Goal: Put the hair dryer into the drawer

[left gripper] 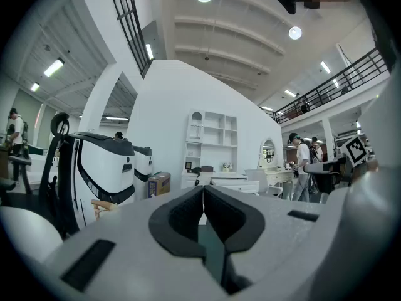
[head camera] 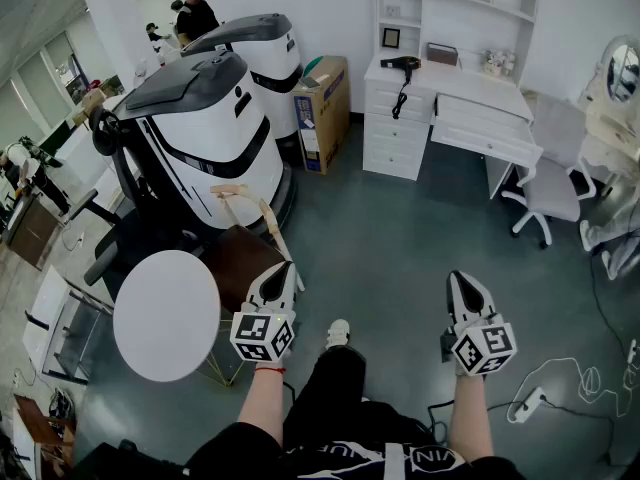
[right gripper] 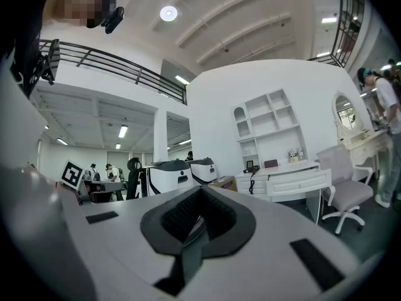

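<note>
A large hall with white walls and a dark grey floor (head camera: pixel 400 248). A white desk (head camera: pixel 480 86) stands against the far wall, with a shelf unit (head camera: pixel 450 8) above it. The hair dryer (head camera: pixel 403 64), black, lies on the left end of the desk top. Its cord (head camera: pixel 400 98) hangs over the front edge and down the face of the left pedestal (head camera: pixel 395 138). To the right of the hair dryer, under the desk top, the wide drawer (head camera: pixel 485 128) stands pulled out toward the room. A white swivel chair (head camera: pixel 548 190) stands just beside the drawer's right front corner. A cardboard box (head camera: pixel 322 98) sits on the floor just left of the desk. Further left, two large white-and-black machines (head camera: pixel 210 133) stand side by side. A round white table (head camera: pixel 167 313) stands near the person's left. Both grippers are held level in the foreground, well apart from the desk. The left gripper (head camera: pixel 283 266) has its jaws closed together with nothing between them. The right gripper (head camera: pixel 461 278) likewise has its jaws together and holds nothing. The person's shoe (head camera: pixel 338 333) shows on the floor between the two grippers.
</note>
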Tool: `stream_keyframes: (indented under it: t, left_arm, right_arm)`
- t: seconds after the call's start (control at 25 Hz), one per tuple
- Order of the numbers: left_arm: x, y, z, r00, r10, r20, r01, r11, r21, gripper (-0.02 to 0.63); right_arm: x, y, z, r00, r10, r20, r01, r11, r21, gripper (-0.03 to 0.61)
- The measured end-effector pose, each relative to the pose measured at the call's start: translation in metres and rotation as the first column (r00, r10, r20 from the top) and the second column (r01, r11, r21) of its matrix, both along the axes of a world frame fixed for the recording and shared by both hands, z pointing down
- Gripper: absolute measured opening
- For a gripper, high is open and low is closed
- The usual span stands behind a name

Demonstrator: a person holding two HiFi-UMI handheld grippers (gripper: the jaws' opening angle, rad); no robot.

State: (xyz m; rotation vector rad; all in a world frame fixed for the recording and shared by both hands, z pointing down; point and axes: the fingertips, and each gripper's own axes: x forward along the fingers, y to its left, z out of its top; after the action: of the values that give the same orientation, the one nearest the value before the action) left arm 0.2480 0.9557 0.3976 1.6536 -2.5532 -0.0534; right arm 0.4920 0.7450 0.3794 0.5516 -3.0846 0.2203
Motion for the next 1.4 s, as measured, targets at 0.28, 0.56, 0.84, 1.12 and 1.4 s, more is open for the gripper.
stream_keyframes:
  t: [0.28, 0.56, 0.84, 1.12, 1.4]
  left_arm:
    - [-0.055, -0.066, 0.009, 1.000, 0.028, -0.014, -0.028, 1.000, -0.001, 0.009]
    - [-0.121, -0.152, 0.007, 0.995, 0.090, -0.039, -0.090, 0.996, -0.012, 0.009]
    - [-0.188, -0.237, 0.014, 0.983, 0.168, -0.071, -0.170, 0.985, -0.022, 0.009]
    - [-0.244, -0.295, 0.018, 0.976, 0.199, -0.084, -0.200, 0.980, -0.002, 0.009]
    - [-0.273, -0.335, 0.028, 0.970, 0.219, -0.102, -0.220, 0.976, 0.001, 0.009]
  right_arm:
    - [-0.046, -0.057, 0.009, 0.999, 0.033, -0.024, -0.033, 0.999, -0.004, 0.005]
    - [-0.109, -0.131, 0.008, 0.993, 0.104, -0.051, -0.105, 0.994, -0.015, 0.005]
    - [-0.186, -0.191, 0.009, 0.990, 0.125, -0.057, -0.127, 0.991, -0.030, 0.005]
    - [-0.243, -0.234, 0.011, 0.985, 0.171, -0.020, -0.172, 0.983, -0.060, 0.005]
    - [-0.281, -0.279, 0.022, 0.981, 0.194, -0.029, -0.195, 0.977, -0.081, 0.005]
